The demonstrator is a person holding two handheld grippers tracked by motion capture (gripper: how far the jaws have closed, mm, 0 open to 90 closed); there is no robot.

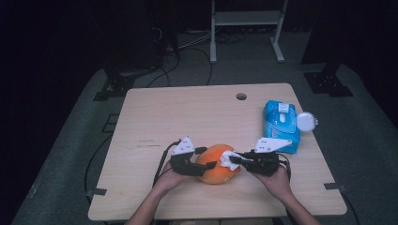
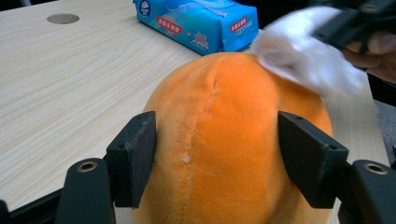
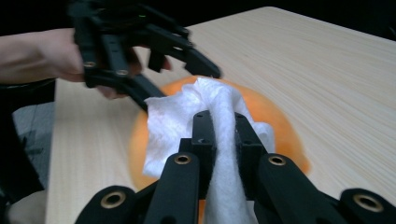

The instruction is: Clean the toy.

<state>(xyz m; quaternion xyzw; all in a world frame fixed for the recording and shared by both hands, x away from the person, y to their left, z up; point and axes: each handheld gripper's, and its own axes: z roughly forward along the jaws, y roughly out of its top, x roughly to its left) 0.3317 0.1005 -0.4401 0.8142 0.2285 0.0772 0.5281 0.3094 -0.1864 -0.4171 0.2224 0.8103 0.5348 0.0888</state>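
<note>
At the bottom middle, my left tongs [image 1: 209, 164] squeeze the orange plush ball [image 1: 217, 164] while my right tongs [image 1: 238, 161] pinch a white wipe [image 1: 228, 159] on its top.

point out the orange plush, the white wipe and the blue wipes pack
orange plush [image 2: 224, 140], left gripper view, centre seam
white wipe [image 3: 173, 116], right gripper view, flat left part
blue wipes pack [image 1: 280, 123], high view, top face

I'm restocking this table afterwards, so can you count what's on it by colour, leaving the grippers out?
Orange: 1, the plush toy
Blue: 1, the wipes pack
White: 2, the wipe lying on the toy and the small round case beside the pack
Total: 4
</note>
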